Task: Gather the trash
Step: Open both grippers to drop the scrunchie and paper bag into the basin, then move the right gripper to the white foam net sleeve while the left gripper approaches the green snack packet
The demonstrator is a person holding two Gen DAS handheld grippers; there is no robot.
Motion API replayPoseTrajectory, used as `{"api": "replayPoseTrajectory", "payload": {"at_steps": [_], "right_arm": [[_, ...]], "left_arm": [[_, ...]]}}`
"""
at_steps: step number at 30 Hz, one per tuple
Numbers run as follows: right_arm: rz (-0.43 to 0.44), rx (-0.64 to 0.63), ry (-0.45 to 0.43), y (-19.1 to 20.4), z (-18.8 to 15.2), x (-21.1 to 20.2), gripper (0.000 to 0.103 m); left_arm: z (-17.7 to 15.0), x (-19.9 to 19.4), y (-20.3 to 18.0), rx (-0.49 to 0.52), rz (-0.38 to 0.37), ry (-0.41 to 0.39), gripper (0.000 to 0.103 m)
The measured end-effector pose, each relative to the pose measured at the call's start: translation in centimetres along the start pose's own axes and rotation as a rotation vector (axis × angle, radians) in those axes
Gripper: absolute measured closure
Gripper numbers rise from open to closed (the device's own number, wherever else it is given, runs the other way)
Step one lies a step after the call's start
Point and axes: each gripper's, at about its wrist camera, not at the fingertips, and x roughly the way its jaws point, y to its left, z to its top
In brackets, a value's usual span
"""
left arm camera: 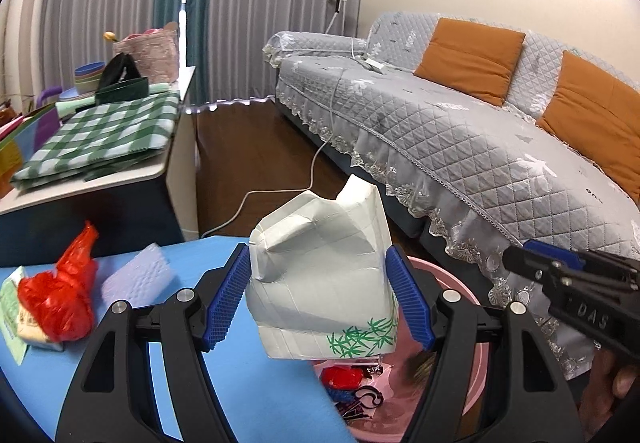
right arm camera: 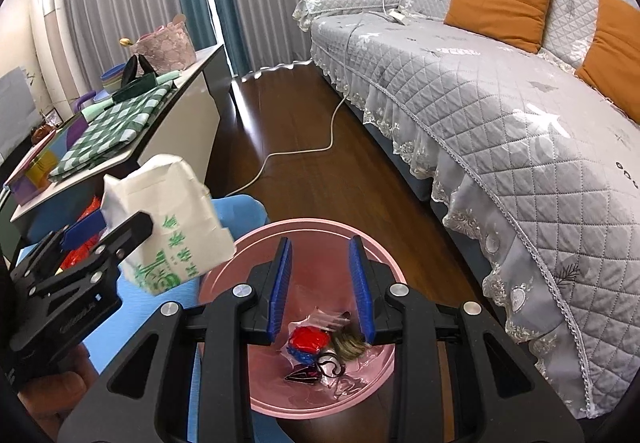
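Left gripper (left arm camera: 320, 299) is clamped on a crumpled white tissue pack (left arm camera: 320, 283) with green bamboo print; both blue pads press its sides, jaws wide because the pack is bulky. Pack is in the air at the blue table (left arm camera: 248, 383) edge, partly over the rim of the pink basin (left arm camera: 460, 283) that sits lower, beside the table. In the right wrist view the same pack (right arm camera: 172, 227) hangs just left of the basin rim (right arm camera: 320, 223), not yet fully over the opening.

Right gripper (right arm camera: 322, 295) has its jaws partly apart with nothing between the pads; it hovers over the basin, pointing down into it.

Done so far, judging by the basin: several bits already lie at the bottom, including a red wrapper (right arm camera: 308, 337), a brownish clump (right arm camera: 348, 347) and dark foil scraps (right arm camera: 304, 375).

Left to do: drop the tissue pack in. Still on the table are a red plastic bag (left arm camera: 60, 291), a pale purple embossed sheet (left arm camera: 138, 279) and a green-printed packet (left arm camera: 10, 311) partly under the bag. Looks like roughly midway, maybe a bit past. Can't tell if more trash lies outside both views.

Beyond: dark wood floor (right arm camera: 304, 163) with a white cable (right arm camera: 296, 155), grey quilted sofa (right arm camera: 500, 103), side cabinet (left arm camera: 120, 179) with checked cloth; none looks like part of the task.
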Motion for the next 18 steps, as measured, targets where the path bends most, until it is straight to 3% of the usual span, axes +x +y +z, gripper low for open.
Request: {"api": "replayPoseTrajectory", "payload": {"at_steps": [4,6,8,11,18], "right_arm": [[-0.002,0.007,0.006,-0.1,0.1,0.4,0.074],[-0.002,0.007,0.008,-0.1,0.1,0.6,0.074],[-0.005,0.009,0.010,-0.1,0.0,0.6,0.064],[-0.010,0.010,0.010,-0.1,0.0,0.7,0.050],[-0.007,0.008,0.006,0.2,0.0,0.4,0.047]], "left_arm": [[0.3,0.9,-0.6,0.006,-0.016,0.007,0.035],[0.4,1.3,-0.9,0.009,-0.038,0.013,0.026],[0.5,1.6,-1.2,0.012,-0.049,0.022,0.020],[0.4,1.6,-1.2,0.009,-0.044,0.029,0.020],[0.1,0.1,0.4,-0.027,-0.021,0.025,0.020]]}}
